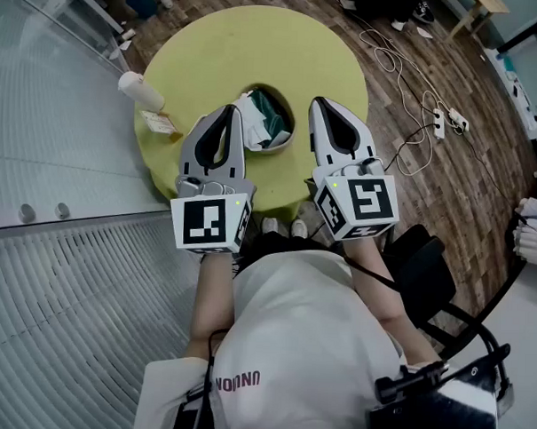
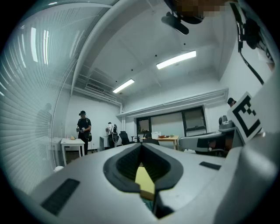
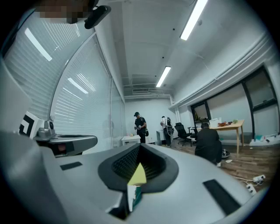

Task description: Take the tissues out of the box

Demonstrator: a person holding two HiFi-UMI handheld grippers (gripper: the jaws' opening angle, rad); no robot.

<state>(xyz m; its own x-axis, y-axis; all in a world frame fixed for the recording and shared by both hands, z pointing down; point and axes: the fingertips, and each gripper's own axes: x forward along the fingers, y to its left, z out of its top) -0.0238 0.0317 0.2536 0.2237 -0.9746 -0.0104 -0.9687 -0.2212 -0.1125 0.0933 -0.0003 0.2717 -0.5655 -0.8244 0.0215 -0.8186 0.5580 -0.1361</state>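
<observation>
Lying between the two pairs of fingertips, just past them, the white-and-green tissue box (image 1: 265, 120) sits in the central hollow of the round yellow-green table (image 1: 214, 47). The left gripper (image 1: 230, 110) and right gripper (image 1: 319, 103) hover side by side, each with fingers pressed together on nothing. The reach looks barely begun. Next, one pair should part, dip to the white tissue and pinch it. A white cylinder (image 1: 141, 90) lies well left of the left fingers.

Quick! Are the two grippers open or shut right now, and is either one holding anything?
Left gripper: shut, holding nothing.
Right gripper: shut, holding nothing.
</observation>
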